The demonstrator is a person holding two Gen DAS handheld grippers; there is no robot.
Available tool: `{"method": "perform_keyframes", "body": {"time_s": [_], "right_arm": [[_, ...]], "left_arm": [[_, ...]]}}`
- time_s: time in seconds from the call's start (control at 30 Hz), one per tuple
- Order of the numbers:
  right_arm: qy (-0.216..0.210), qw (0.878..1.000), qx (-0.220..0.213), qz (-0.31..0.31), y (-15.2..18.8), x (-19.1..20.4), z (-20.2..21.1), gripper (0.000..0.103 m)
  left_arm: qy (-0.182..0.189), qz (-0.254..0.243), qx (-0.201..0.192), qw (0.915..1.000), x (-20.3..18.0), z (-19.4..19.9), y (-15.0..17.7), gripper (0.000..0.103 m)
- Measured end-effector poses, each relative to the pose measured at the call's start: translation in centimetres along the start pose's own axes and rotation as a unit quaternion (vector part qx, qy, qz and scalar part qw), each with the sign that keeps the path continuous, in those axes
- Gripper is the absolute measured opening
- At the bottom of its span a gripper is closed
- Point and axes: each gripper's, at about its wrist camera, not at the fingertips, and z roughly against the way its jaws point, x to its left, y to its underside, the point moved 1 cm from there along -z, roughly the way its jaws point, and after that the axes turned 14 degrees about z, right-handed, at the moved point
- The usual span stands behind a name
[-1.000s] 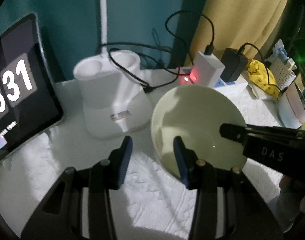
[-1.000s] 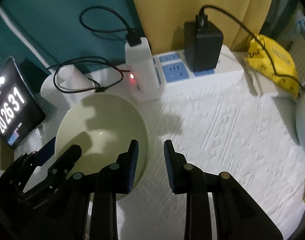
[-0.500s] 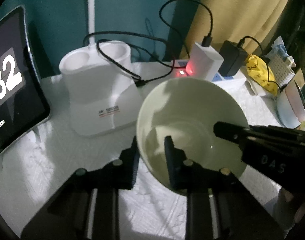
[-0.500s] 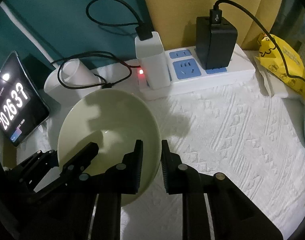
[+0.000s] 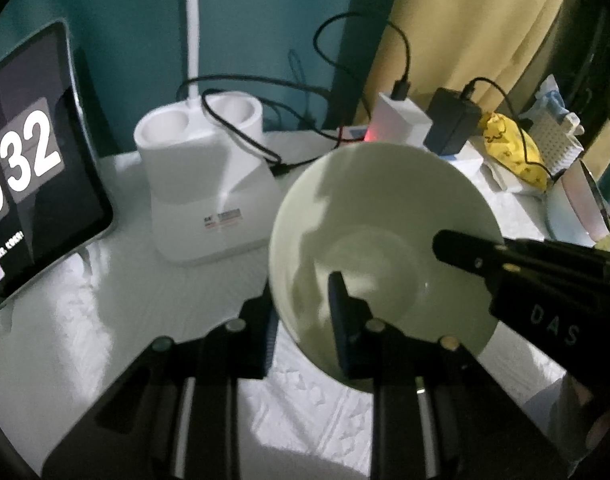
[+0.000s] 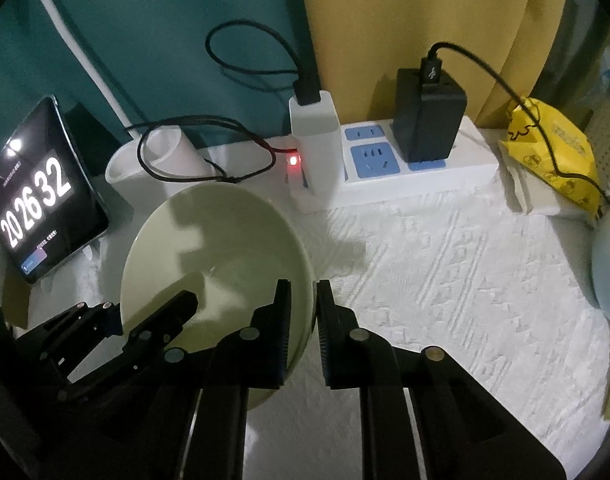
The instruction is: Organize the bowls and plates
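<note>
The round pale-green ceramic bowl (image 5: 385, 240) sits tilted between both grippers, above the white textured tablecloth (image 6: 465, 280) near its back-left corner. The left gripper (image 5: 305, 320) clamps the bowl's left rim and the right gripper (image 6: 303, 320) its opposite rim, each with one finger inside. Both have just been closing, so neither hand is nearer.
</note>
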Motion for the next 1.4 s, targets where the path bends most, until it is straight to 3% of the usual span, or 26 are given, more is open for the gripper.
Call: {"method": "perform_keyframes", "body": {"time_s": [1.4], "right_arm": [[0.004, 0.996, -0.092, 0.012, 4.0, 1.4, 11.4, 0.014]], "left_arm": [[0.027, -0.016, -0.084, 0.9959, -2.9, 11.4, 2.8, 0.024]]}}
